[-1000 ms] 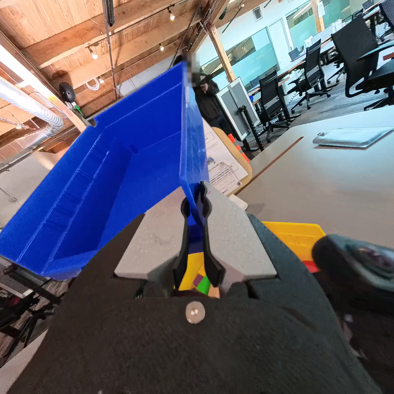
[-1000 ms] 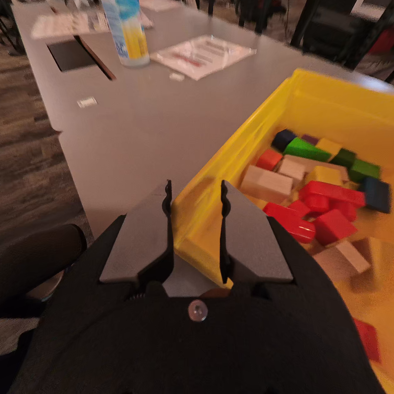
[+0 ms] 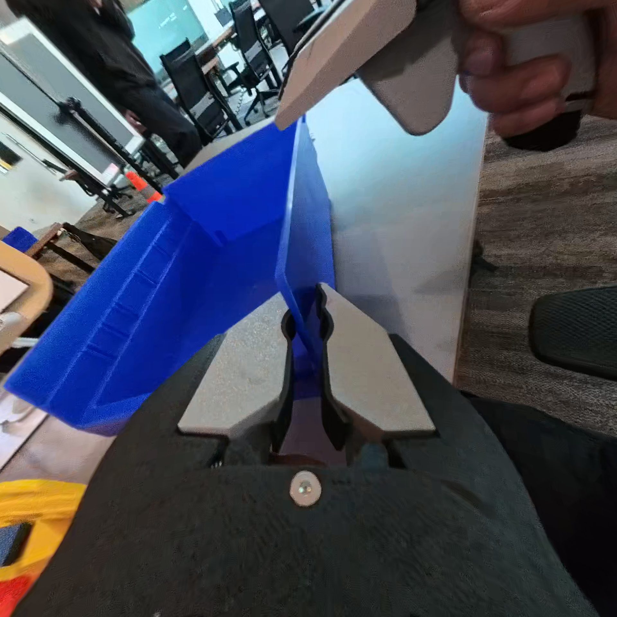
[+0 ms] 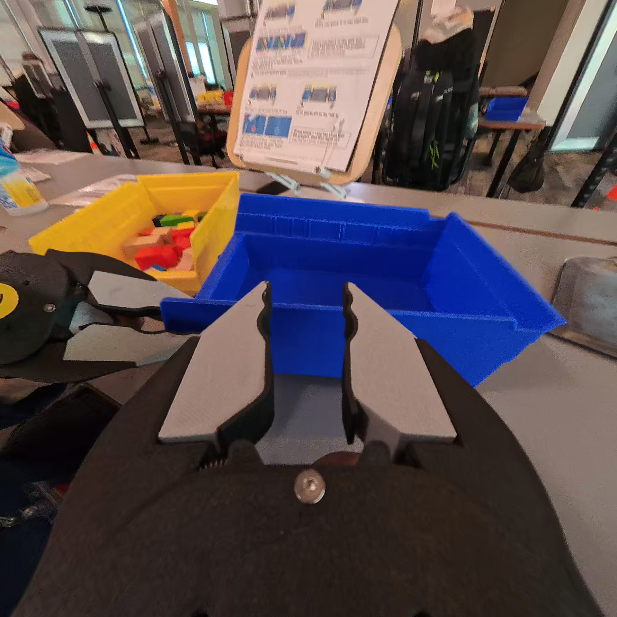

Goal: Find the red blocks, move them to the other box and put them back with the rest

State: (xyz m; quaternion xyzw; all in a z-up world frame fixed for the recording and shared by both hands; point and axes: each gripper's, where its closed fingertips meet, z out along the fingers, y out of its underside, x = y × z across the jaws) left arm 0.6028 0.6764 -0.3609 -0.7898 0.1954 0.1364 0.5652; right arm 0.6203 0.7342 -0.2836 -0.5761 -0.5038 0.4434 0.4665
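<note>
The blue bin (image 4: 334,227) is empty and sits on the table right of the yellow bin (image 4: 213,227), which holds red blocks (image 4: 157,257) mixed with other colours. My left gripper (image 3: 305,314) straddles the left end of the blue bin's front wall (image 3: 293,233). The wall's edge lies against the left pad, with a sliver of space to the right pad, so the jaws stand slightly open. The left gripper also shows in the right wrist view (image 4: 163,320). My right gripper (image 4: 305,300) is open and empty just in front of the blue bin's front wall. Its fingers (image 3: 410,83) and the hand holding it show in the left wrist view.
A clipboard with a printed sheet (image 4: 310,83) stands behind the bins. A grey metal object (image 4: 587,293) lies right of the blue bin and a bottle (image 4: 16,190) stands far left. The table edge (image 3: 467,267) and a black chair (image 3: 574,330) are near me. A person (image 3: 117,66) stands beyond.
The blue bin was tipped up in my left gripper; now it lies level on the table and the pads have eased apart. My right gripper moved from the yellow bin's corner to the blue bin's front.
</note>
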